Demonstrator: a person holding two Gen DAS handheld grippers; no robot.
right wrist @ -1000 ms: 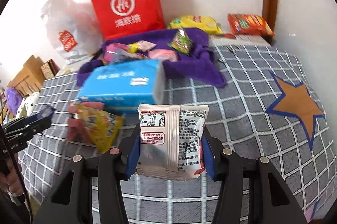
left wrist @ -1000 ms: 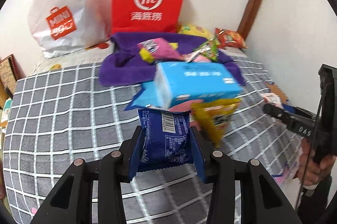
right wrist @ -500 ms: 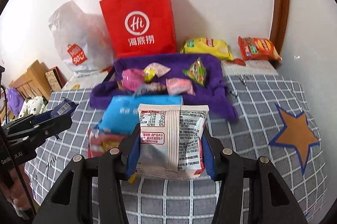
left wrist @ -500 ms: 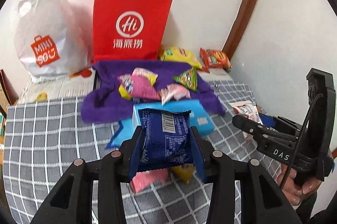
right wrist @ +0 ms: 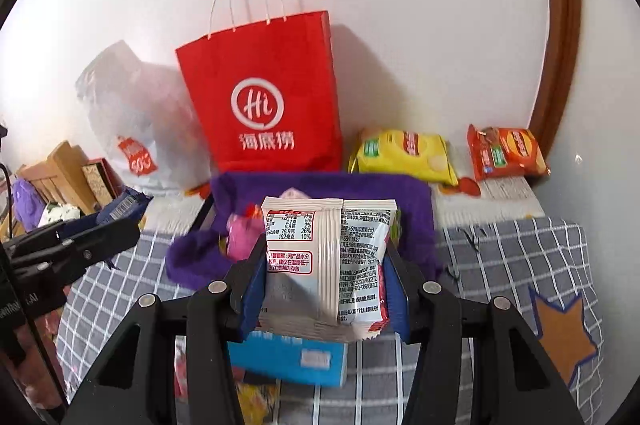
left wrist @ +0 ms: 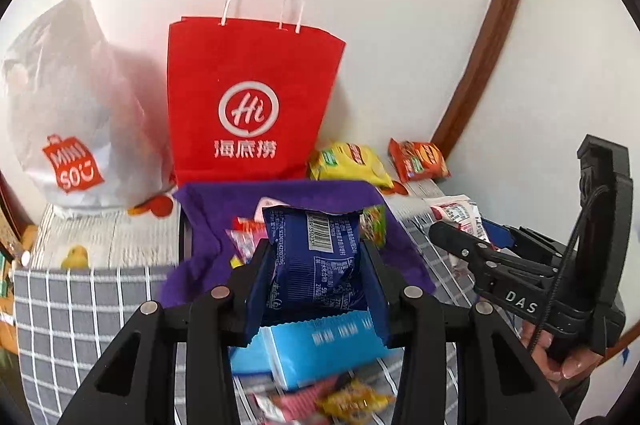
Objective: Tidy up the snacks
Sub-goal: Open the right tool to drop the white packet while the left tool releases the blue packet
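Left gripper (left wrist: 316, 281) clamped a blue snack packet (left wrist: 314, 261) between its fingers, held in the air over the bed (left wrist: 80, 305). Right gripper (right wrist: 326, 289) gripped a white snack packet (right wrist: 328, 257), also aloft. Below both lay a light-blue tissue pack (left wrist: 320, 349). Beyond: purple cloth (right wrist: 412, 209) with small snacks, then a red paper bag (right wrist: 264, 97) at the bed's far edge against the wall.

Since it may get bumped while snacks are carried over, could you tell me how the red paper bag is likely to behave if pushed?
The red paper bag stands tall and upright against the wall, so a nudge would probably tip it. Its crisp, flat paper sides suggest it is light and fairly stiff. What is inside cannot be seen.
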